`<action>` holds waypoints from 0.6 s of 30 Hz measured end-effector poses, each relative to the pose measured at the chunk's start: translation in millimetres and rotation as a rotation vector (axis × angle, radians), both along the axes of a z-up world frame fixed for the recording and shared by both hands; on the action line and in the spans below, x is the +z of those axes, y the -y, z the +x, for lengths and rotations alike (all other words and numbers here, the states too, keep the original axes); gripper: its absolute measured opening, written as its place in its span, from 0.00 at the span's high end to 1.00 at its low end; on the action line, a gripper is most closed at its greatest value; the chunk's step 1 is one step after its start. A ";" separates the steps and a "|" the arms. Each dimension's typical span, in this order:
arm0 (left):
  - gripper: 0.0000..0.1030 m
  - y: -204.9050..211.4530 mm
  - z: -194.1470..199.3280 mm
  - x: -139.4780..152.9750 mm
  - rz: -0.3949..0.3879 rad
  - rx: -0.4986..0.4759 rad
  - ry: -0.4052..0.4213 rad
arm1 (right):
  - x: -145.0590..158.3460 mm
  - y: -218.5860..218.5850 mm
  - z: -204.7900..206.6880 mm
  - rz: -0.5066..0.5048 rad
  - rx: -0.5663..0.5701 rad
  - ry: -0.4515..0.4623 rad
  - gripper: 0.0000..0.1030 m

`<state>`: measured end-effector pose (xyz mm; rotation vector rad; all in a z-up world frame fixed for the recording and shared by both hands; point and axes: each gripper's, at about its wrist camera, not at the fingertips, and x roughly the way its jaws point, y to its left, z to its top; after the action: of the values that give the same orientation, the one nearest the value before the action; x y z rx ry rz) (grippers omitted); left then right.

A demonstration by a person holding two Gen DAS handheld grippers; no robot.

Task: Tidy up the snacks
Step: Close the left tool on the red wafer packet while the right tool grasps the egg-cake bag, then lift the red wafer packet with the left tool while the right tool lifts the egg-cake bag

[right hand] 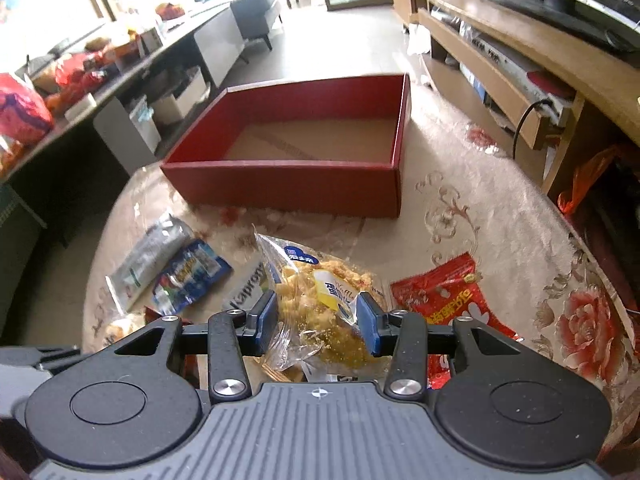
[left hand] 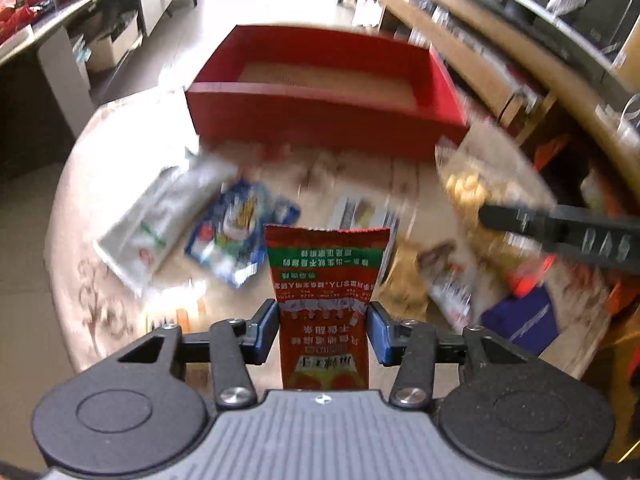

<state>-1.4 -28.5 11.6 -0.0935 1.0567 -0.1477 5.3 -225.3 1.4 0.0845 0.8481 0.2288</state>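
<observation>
Red sachet (left hand: pixel 326 304) is pinched upright in my left tongs (left hand: pixel 323 330); my right tongs (right hand: pixel 317 322) clamp the clear pastry bag (right hand: pixel 316 300), both lifted off the desk (right hand: pixel 500 200) for the empty red box (right hand: pixel 288 188) beyond.

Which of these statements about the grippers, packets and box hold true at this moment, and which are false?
1. The left gripper is shut on a red sachet. True.
2. The red box already holds several snacks. False: only its bare cardboard floor shows.
3. The right gripper grips a clear bag of yellow snacks. True.
4. The blue packet lies inside the box. False: it lies on the tablecloth, beside a silver packet.
5. The box stands nearer the cameras than the loose packets. False: it stands beyond them.
</observation>
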 end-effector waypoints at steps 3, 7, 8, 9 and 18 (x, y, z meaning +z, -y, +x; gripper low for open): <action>0.72 -4.6 15.0 10.4 -0.044 0.000 0.028 | 3.4 -1.5 4.8 0.002 -0.015 0.007 0.51; 0.73 -8.3 36.5 15.5 -0.072 -0.004 0.040 | 8.0 -7.6 13.7 0.018 -0.022 0.019 0.51; 0.73 -8.4 38.7 13.7 -0.067 -0.015 0.039 | 8.4 -9.6 15.9 0.015 -0.020 0.021 0.51; 0.73 -9.0 38.9 10.1 -0.064 -0.015 0.033 | 7.6 -11.1 18.2 0.012 -0.020 0.020 0.51; 0.43 -12.9 51.7 -45.3 -0.138 0.143 -0.160 | -6.6 -13.2 22.4 -0.016 -0.002 -0.033 0.51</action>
<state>50.3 -15.6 -33.6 -0.3088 1.1944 -0.0841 27.7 -212.1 -5.2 0.0741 0.8820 0.2190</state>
